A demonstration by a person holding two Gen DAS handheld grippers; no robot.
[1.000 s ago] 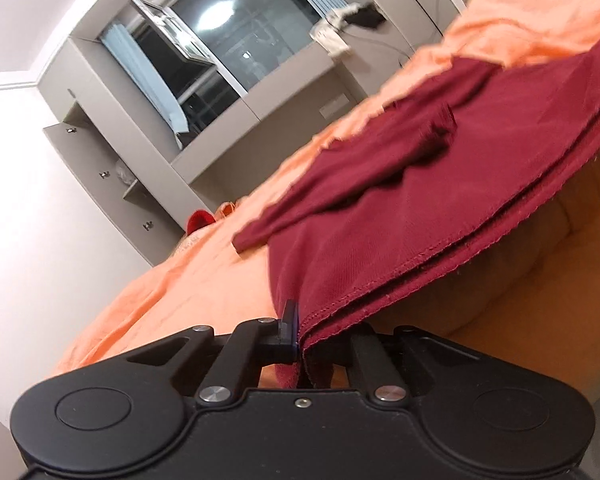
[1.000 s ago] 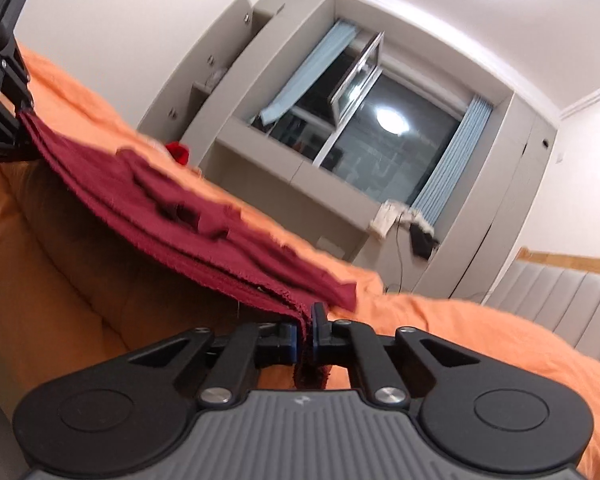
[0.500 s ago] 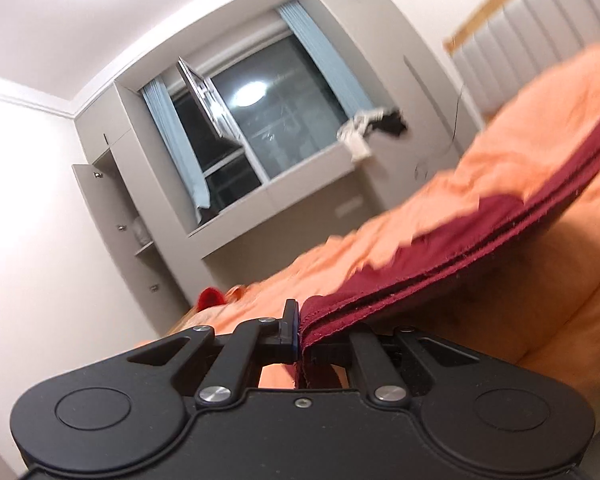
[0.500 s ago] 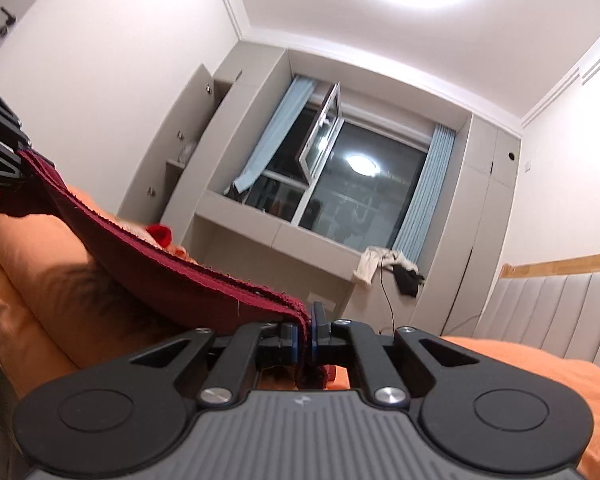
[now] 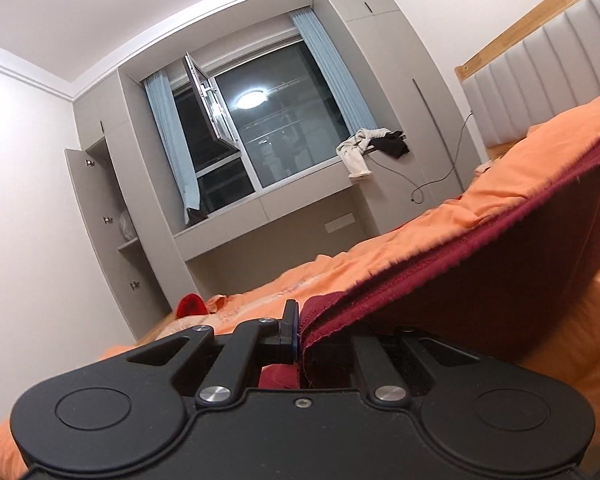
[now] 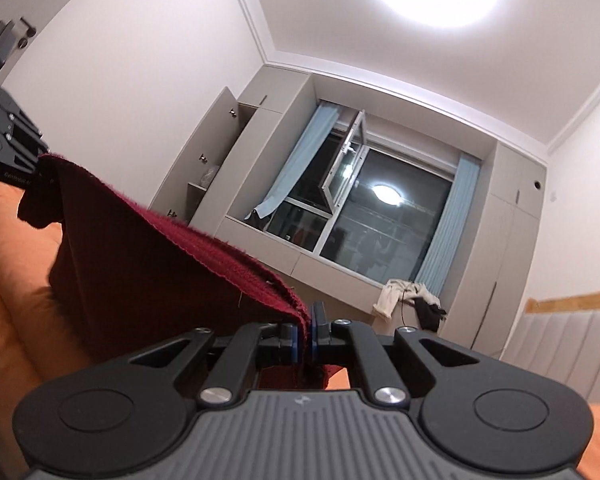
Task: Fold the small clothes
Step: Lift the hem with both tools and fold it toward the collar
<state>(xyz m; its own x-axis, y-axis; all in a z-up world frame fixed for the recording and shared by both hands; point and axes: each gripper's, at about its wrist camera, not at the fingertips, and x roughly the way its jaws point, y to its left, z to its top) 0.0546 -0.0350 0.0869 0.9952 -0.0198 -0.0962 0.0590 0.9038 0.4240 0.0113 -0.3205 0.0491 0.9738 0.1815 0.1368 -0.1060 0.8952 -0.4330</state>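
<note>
A dark red garment (image 5: 480, 264) hangs stretched between my two grippers above an orange bedspread (image 5: 440, 220). My left gripper (image 5: 300, 328) is shut on one hemmed corner of it. My right gripper (image 6: 305, 332) is shut on the other corner, and the dark red garment (image 6: 148, 256) runs from there up to the left gripper (image 6: 8, 148), seen at the far left of the right wrist view. The cloth sags in a doubled layer below the held edge; its lower part is hidden.
A grey built-in window seat and cabinets (image 5: 284, 216) stand behind the bed, with an open cabinet door (image 5: 96, 224) and clothes (image 5: 364, 148) on the sill. A padded headboard (image 5: 540, 80) is at right. A red item (image 5: 190, 306) lies on the bed's far end.
Both grippers have tilted and lifted upward with the garment. It went from lying spread on the bed to hanging taut between them, edge-on to both cameras.
</note>
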